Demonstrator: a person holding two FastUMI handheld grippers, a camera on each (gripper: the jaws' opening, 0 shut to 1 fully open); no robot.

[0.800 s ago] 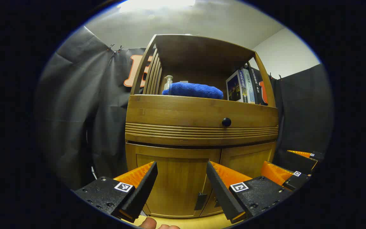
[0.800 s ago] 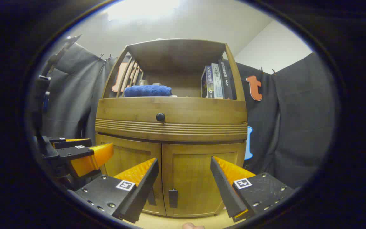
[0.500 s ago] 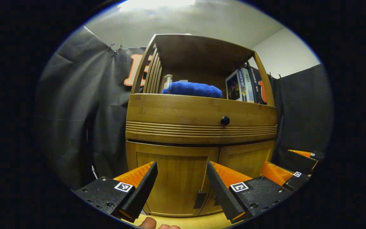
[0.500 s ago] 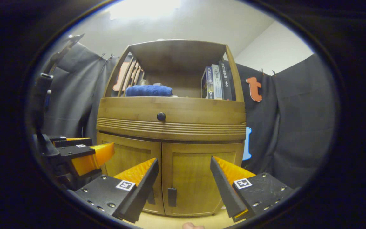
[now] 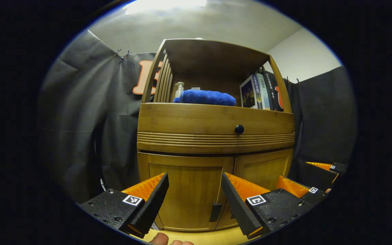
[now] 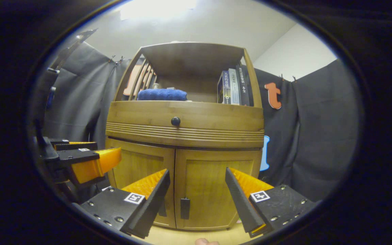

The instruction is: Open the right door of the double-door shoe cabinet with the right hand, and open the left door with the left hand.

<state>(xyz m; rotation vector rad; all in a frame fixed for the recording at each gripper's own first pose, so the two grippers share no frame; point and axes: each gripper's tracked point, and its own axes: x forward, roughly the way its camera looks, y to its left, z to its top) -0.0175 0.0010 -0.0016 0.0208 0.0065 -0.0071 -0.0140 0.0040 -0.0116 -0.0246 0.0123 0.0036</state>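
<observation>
You're facing the shoe cabinet (image 5: 213, 136) head-on, both grippers low in front of its bottom section. It's warm brown wood w/ visible grain: an open shelf on top, a drawer band below w/ a round dark knob (image 5: 239, 129) and a strip of horizontal ribs under it, then the two doors at the bottom. Both doors look shut, flush w/ the frame, a thin seam between them.

Your left gripper (image 5: 194, 190) is spread wide, nothing between the fingers; the left door (image 5: 189, 194) sits framed in that gap. Its small dark handle (image 5: 215, 212) hangs near the seam, low on the panel, beside the inner edge of one finger.

Your right gripper (image 6: 197, 189) is likewise wide apart and empty, w/ the right door (image 6: 209, 190) showing between its fingers. That door's dark handle (image 6: 184, 208) is low by the seam, apart from both fingers.

On the shelf: a folded blue towel (image 5: 205, 97) at left, a clear pump bottle (image 5: 179, 89) behind it, books (image 5: 255, 92) upright at right. Cabinet stands on a pale wood floor (image 6: 196, 234).
</observation>
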